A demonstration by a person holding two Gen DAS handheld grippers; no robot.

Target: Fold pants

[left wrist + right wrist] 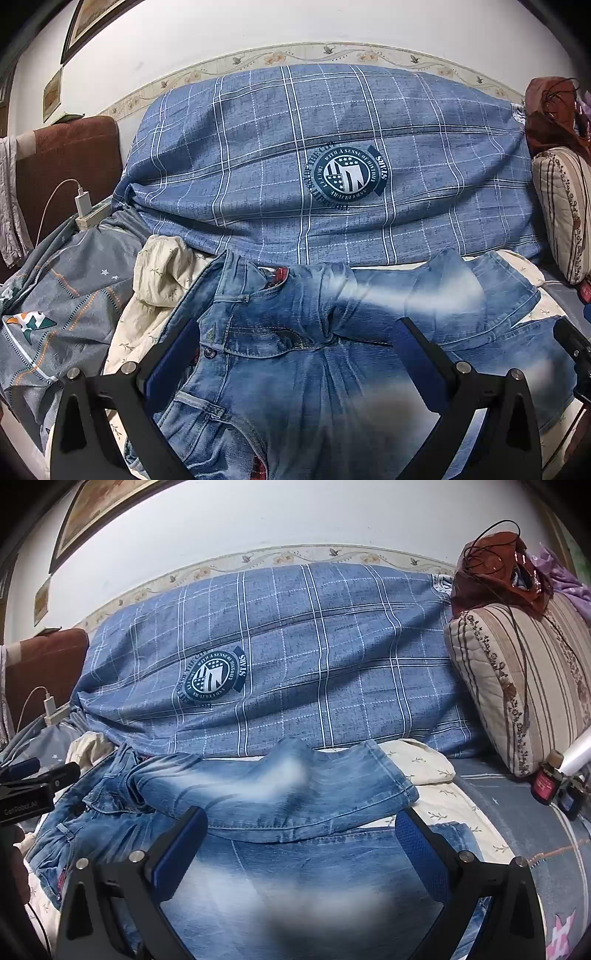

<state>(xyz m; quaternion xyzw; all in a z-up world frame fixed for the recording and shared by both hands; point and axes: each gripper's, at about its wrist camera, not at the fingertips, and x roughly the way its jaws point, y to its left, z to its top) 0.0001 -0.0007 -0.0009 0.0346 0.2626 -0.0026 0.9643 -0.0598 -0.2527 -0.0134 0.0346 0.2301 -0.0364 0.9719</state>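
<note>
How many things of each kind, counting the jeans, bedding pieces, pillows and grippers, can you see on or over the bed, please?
Jeans: 1
Bedding pieces: 3 (blue plaid quilt, grey patterned cover, cream floral sheet)
Pillows: 1 (striped pillow)
Grippers: 2 (left gripper, right gripper), both open over the jeans
Total: 7

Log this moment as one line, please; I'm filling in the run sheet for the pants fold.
stage: fold not finished | jeans: on bed, one leg lying across the other | left gripper: open, over waist | right gripper: open, over legs | held: nothing
</note>
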